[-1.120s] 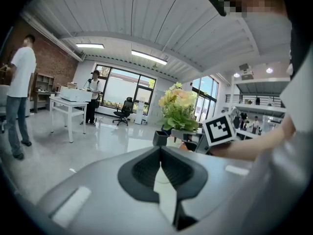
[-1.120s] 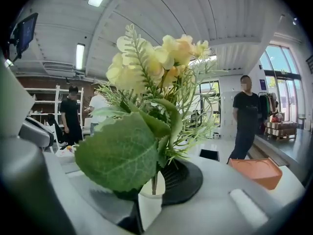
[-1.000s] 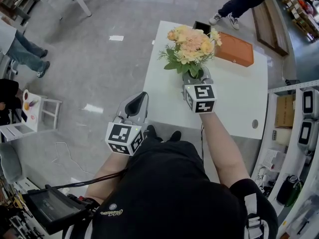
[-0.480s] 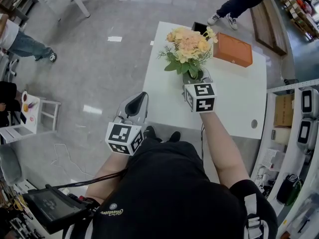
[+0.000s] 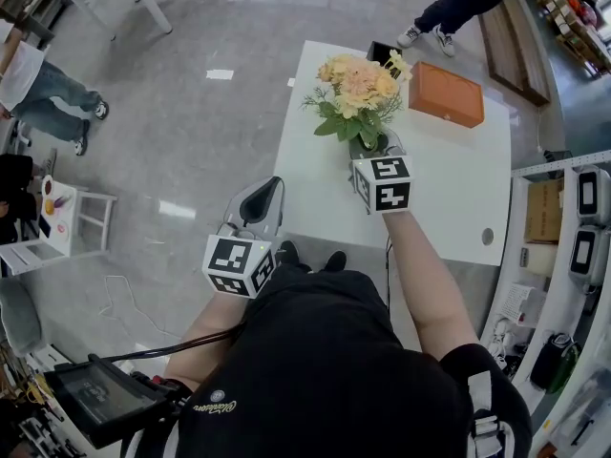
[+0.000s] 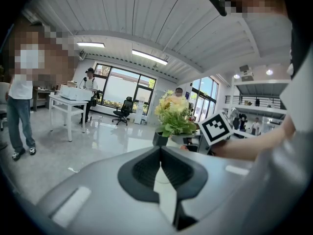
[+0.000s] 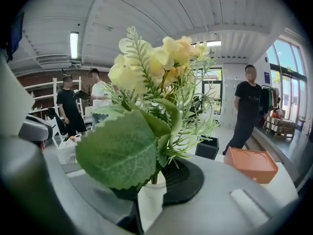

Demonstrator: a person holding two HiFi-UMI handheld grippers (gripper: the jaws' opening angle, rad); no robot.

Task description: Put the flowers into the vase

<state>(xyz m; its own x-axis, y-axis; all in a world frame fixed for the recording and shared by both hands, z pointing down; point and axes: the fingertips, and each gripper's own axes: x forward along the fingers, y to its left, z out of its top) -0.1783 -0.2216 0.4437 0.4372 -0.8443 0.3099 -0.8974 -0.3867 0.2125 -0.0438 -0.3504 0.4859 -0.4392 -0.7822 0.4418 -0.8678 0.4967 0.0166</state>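
A bunch of yellow and peach flowers (image 5: 358, 89) with green leaves stands upright over the white table (image 5: 449, 194). My right gripper (image 5: 374, 143) is shut on its stems, and its jaws are opening slightly with the stems still between them. In the right gripper view the leaves and blooms (image 7: 146, 106) fill the space above the jaws. A small black square vase (image 5: 384, 52) stands at the table's far edge, partly hidden behind the flowers; it also shows as the black vase (image 7: 208, 147). My left gripper (image 5: 270, 187) hangs shut and empty off the table's left edge.
An orange box (image 5: 447, 93) lies at the table's far right. One person (image 5: 468, 3) stands beyond the table, another (image 5: 33, 89) walks on the floor at left. Shelving (image 5: 573, 246) lines the right side. A small white stool (image 5: 81, 213) stands at left.
The right gripper and the flowers have shifted slightly toward the table's far end, closer to the black vase. The left gripper has stayed still. The person at left has walked on.
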